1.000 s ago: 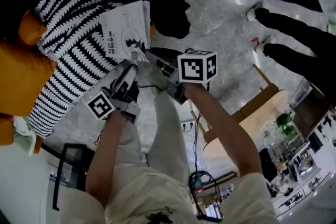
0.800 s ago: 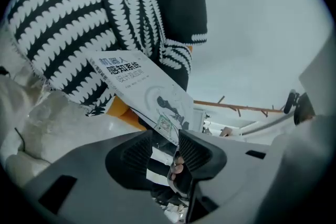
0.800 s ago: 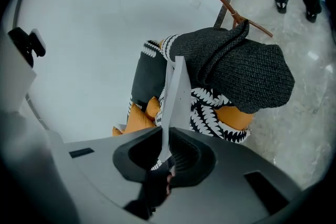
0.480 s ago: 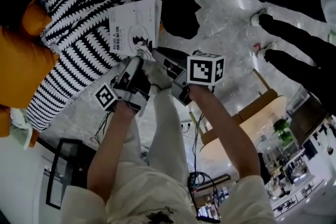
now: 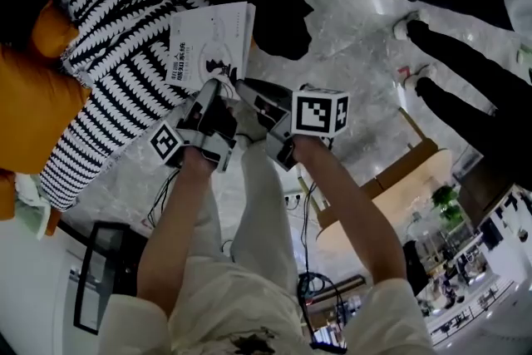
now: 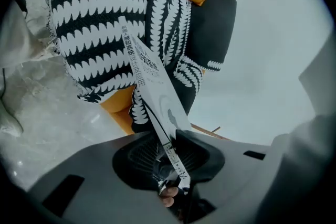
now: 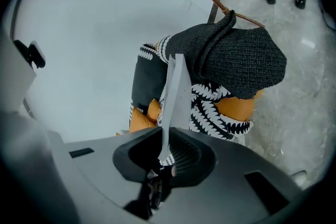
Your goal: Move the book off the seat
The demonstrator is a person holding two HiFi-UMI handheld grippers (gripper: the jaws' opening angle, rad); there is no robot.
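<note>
The book (image 5: pixel 209 44), clamped at its near edge by the fingers of my left gripper (image 5: pixel 214 92) and right gripper (image 5: pixel 252 96), has just turned nearly edge-on beyond the left fingers, so I judge it lifted but still above the striped throw (image 5: pixel 116 75) on the orange seat (image 5: pixel 29 108).

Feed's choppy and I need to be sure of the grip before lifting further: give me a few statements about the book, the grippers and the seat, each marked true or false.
1. The left gripper has its jaws closed on the book. True.
2. The right gripper is empty. False: its jaws are also closed on the book's edge.
3. The book lies open on the floor. False: it is closed and held up by both grippers.
4. A striped blanket lies over the orange seat. True.
5. Nobody else is nearby. False: other people's legs stand on the floor.
</note>
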